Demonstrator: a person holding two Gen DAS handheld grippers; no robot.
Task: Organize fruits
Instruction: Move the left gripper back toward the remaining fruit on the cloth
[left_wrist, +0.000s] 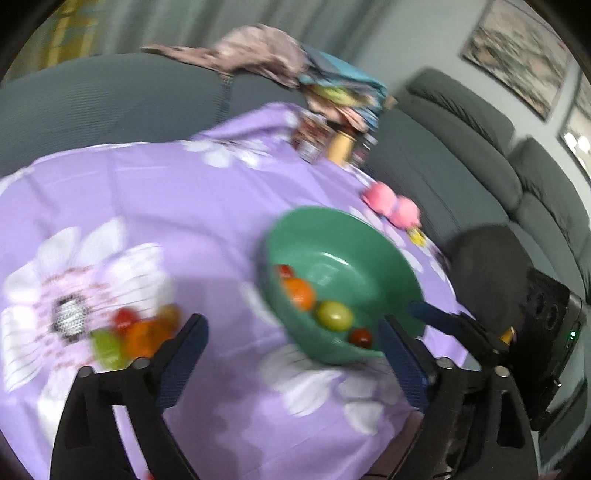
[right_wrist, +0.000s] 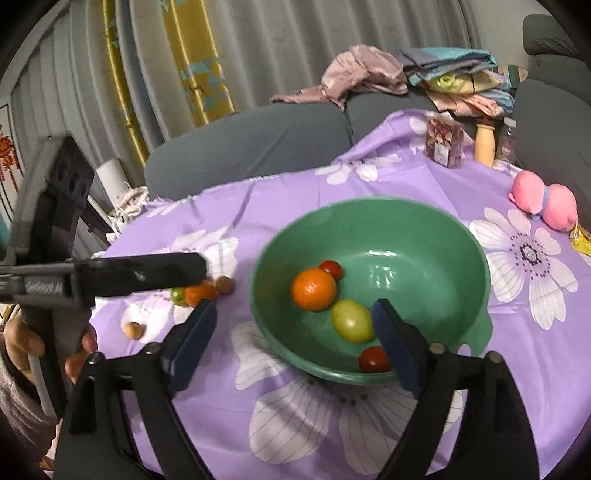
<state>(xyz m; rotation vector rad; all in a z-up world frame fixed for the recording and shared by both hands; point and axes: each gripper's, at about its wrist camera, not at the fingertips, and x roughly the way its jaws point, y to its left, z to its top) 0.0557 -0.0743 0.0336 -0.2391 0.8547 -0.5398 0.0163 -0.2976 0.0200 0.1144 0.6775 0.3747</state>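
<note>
We held both tools over the purple flowered tablecloth (right_wrist: 369, 177): our right gripper (right_wrist: 295, 332) stood wide open at the near rim of the green bowl (right_wrist: 461, 236), nothing between its pads, and our left gripper (left_wrist: 291, 350) was open and empty too. In the bowl lay an orange (right_wrist: 313, 288), a green fruit (right_wrist: 351, 320) and two small red fruits (right_wrist: 373, 360). More fruit lay in a small heap (left_wrist: 136, 338) on the cloth, left of the bowl.

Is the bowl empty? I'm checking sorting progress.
No, the green bowl holds an orange, a green fruit and two small red fruits.
</note>
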